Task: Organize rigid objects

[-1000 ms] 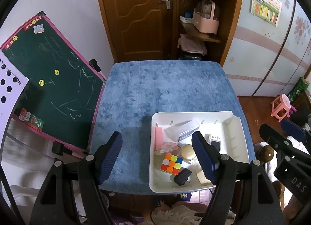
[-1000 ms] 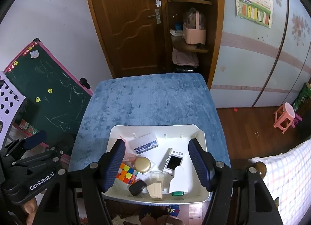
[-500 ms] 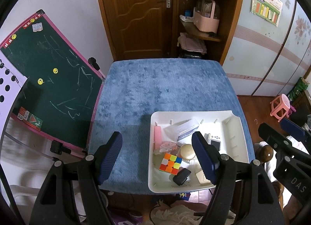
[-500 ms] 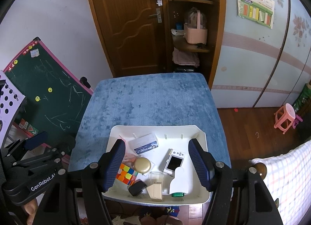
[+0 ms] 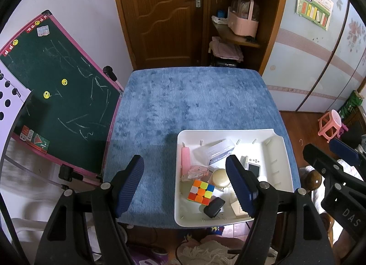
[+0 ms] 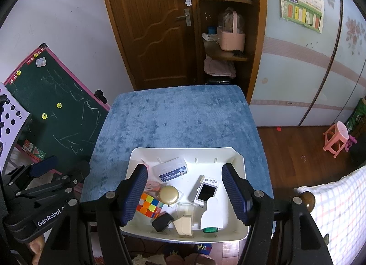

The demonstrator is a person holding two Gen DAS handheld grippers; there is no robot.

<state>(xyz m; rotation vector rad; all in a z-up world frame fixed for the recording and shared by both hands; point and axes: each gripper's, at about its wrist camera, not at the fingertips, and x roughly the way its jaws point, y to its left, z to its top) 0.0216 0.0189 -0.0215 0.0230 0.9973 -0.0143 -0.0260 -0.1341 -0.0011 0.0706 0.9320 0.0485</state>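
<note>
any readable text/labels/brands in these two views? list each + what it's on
"GenRobot": on the left gripper body, seen in the right wrist view.
"DAS": on the right gripper body, seen in the left wrist view; cut off by the frame edge.
Wall poster: large characters, too blurred to read.
Clear plastic box label: print too small to read.
Chalkboard: scribbles and stickers, no legible words.

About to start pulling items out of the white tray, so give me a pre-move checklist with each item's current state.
1. Left hand-held gripper open and holding nothing: ok.
2. Right hand-held gripper open and holding nothing: ok.
3. White plastic tray fully supported by the blue velvet-covered table: not ok, its near edge overhangs.
4. Multicoloured puzzle cube unobstructed from above: ok.
5. Small black box free of neighbours: cannot tell, it sits tight against the cube.
6. Bare cloth available beside the tray: ok.
</note>
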